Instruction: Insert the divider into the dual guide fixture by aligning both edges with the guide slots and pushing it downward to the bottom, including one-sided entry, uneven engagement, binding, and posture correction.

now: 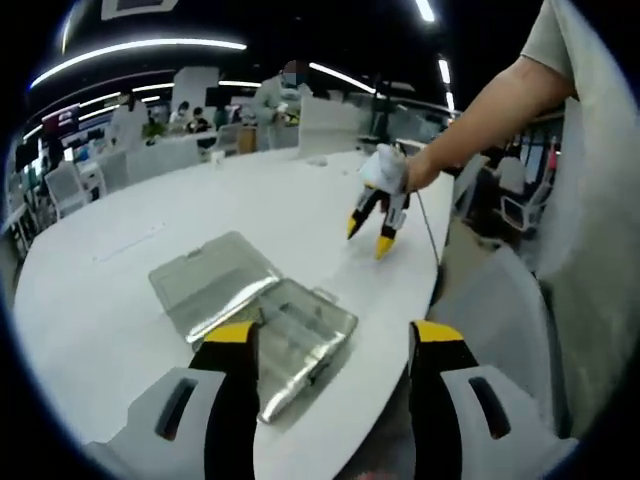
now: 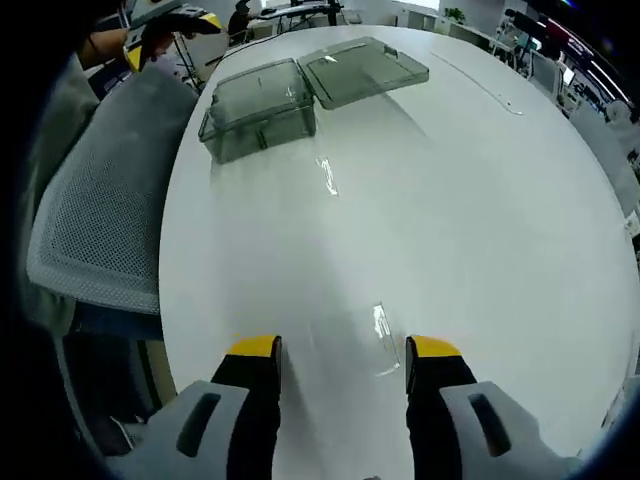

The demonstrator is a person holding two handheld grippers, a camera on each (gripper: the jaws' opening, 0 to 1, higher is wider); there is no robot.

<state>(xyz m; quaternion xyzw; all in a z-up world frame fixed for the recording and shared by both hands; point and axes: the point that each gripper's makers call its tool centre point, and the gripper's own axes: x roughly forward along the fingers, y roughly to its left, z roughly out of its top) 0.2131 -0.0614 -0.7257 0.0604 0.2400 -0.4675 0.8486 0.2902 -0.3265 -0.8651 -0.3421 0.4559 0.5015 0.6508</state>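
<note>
Notably, left gripper view catches right hand-held gripper (image 1: 368,235) beyond open clear box (image 1: 255,315).

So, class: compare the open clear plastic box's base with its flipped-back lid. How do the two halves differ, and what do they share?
The base is deeper, with upright walls; the lid is shallower and looks almost flat.
In the left gripper view, the base has ribs or partitions inside; the lid looks plain.
The base sits at the table edge by the mesh chair; the lid lies further in.
Both are clear, rectangular and joined.

Opposed views along white table (image 2: 450,200), sharing clear box (image 1: 255,310).
</note>
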